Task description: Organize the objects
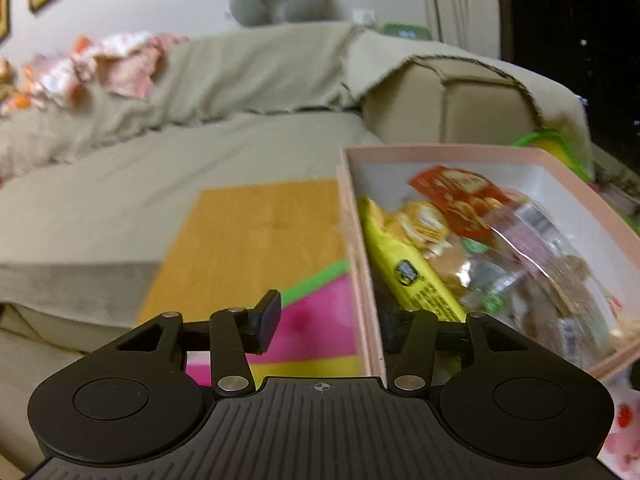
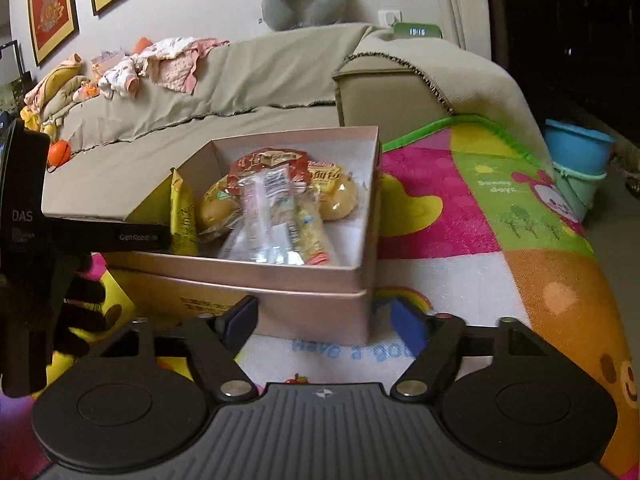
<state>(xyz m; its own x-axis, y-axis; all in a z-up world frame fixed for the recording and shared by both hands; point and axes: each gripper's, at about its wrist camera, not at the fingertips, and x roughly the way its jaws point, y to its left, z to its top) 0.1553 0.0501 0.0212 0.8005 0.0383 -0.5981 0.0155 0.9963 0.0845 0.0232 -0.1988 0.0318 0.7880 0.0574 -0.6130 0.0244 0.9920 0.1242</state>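
A pink cardboard box (image 1: pixel 440 151) (image 2: pixel 304 300) stands on a colourful play mat (image 2: pixel 460 208) in front of a sofa. It holds several snack packets: a yellow one (image 1: pixel 404 264) (image 2: pixel 182 216), a red one (image 1: pixel 452 192) (image 2: pixel 268 160) and a clear bag (image 1: pixel 532 240) (image 2: pixel 272 220). My left gripper (image 1: pixel 332 316) is open and straddles the box's left wall: one finger is outside, the other is inside and mostly hidden. Neither pad presses on the wall. My right gripper (image 2: pixel 324 320) is open and empty, just before the box's near right corner. The left gripper's black housing (image 2: pixel 24 216) shows at the box's left.
A beige covered sofa (image 2: pixel 240 92) runs behind the box, with clothes (image 2: pixel 168 60) piled at its left and an orange ball (image 2: pixel 59 153) on the seat. An orange board (image 1: pixel 260 240) lies left of the box. Blue and green buckets (image 2: pixel 576 152) stand at the far right.
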